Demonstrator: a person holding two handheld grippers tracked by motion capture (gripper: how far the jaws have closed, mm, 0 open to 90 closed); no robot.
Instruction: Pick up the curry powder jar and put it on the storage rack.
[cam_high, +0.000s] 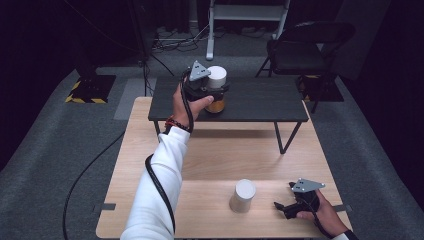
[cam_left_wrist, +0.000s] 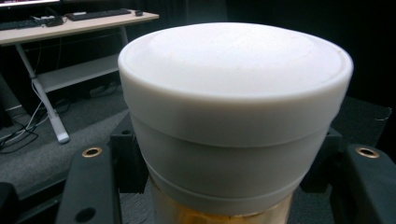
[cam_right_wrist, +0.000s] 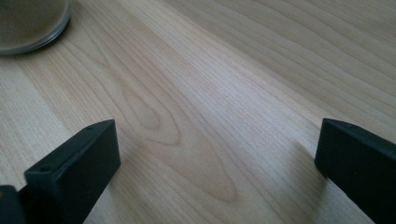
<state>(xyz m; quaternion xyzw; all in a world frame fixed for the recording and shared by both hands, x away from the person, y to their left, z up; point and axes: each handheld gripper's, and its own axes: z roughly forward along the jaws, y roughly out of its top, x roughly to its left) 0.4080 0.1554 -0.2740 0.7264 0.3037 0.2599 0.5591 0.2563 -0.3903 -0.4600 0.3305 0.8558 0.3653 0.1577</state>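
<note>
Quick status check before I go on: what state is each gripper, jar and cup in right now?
Left gripper: shut on the jar, over the dark raised table.
Jar: upright, white lid on, amber body below, held between the jaws.
Right gripper: open, nothing between its jaws, low over the wooden table.
White cup: upright on the wooden table, apart from the right gripper.

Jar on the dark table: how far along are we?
Done: left gripper is shut on the white-lidded jar, over the dark table. In hand: that jar, amber base visible. Left: unclear from here; the cup on the wooden table is untouched, right gripper open beside it.
</note>
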